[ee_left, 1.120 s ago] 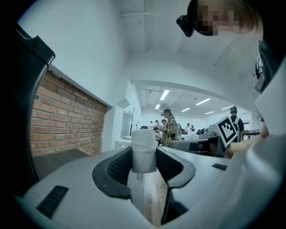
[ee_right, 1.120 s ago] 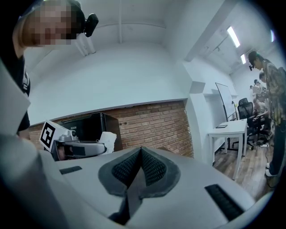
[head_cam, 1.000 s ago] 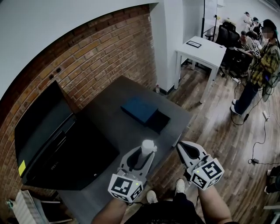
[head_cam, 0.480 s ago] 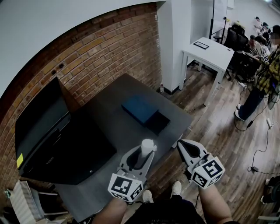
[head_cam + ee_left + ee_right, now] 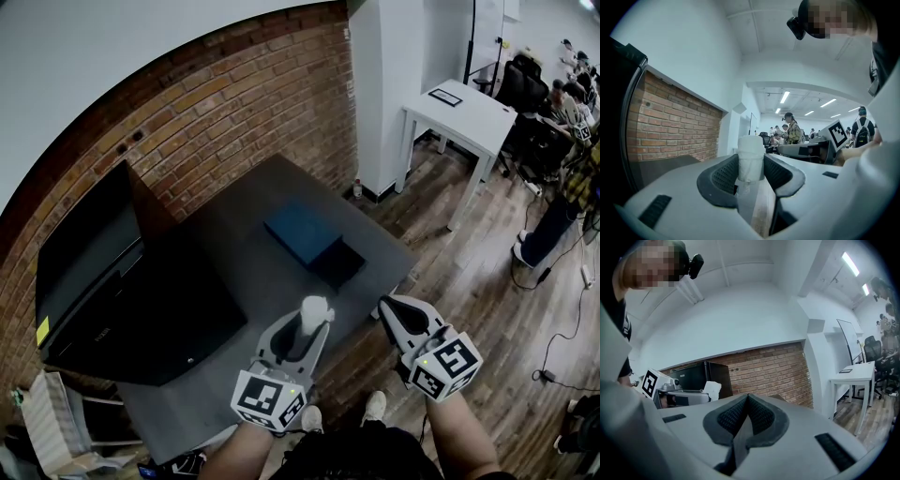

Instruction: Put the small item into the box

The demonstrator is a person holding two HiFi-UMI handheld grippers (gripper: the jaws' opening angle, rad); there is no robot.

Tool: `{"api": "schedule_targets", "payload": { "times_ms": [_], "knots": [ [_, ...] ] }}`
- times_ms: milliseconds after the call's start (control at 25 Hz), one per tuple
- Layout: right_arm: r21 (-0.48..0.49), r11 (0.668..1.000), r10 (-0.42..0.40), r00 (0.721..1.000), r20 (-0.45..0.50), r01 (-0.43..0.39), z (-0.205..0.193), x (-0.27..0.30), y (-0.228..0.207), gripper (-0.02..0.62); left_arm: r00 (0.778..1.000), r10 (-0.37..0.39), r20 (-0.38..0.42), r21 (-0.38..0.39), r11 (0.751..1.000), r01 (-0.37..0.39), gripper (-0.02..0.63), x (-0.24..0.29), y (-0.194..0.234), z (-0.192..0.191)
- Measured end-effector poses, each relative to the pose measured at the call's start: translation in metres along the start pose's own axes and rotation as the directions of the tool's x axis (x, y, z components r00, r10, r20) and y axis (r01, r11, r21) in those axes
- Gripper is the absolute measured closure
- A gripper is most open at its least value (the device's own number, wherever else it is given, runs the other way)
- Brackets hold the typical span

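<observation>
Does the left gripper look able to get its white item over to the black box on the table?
Probably yes. The left gripper, shut on the white item, hangs by the near edge of the table, and nothing stands between it and the black box.

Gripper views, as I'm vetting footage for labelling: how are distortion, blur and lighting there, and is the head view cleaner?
Left gripper view: strong fisheye, dark corners; the white item in the jaws is fairly sharp, the casing nearest the lens soft. Right gripper view: same bending, bright ceiling strips, shut jaws clear. Head view: brick wall bows, light even, the black box shows little detail.
</observation>
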State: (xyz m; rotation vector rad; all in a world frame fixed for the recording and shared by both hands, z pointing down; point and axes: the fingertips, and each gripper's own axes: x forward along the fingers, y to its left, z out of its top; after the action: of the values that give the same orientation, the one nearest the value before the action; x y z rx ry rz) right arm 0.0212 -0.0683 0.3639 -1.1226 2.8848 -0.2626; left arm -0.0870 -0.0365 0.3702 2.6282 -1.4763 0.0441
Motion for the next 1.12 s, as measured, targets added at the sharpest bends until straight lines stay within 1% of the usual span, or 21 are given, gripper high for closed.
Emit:
{"api": "schedule_targets", "payload": {
  "times_ms": [520, 800, 1120],
  "knots": [
    [-0.009, 0.994, 0.105, 0.994, -0.015, -0.105, 0.009, 0.0, -0.029, 0.577, 0.993, 0.117, 0.015, -0.017, 0.993, -0.117, 0.416, 0.02, -0.014, 0.001],
    [0.0, 0.986, 0.168, 0.986, -0.012, -0.168, 0.013, -0.009, -0.037, 0.578, 0.983, 0.184, 0.017, 0.013, 0.983, -0.184, 0.416, 0.021, -0.03, 0.007],
    [0.012, 0.977, 0.215, 0.977, -0.003, -0.215, 0.017, -0.015, -0.042, 0.578, 0.974, 0.225, 0.005, 0.043, 0.973, -0.225, 0.416, 0.026, -0.041, 0.012]
  ]
}}
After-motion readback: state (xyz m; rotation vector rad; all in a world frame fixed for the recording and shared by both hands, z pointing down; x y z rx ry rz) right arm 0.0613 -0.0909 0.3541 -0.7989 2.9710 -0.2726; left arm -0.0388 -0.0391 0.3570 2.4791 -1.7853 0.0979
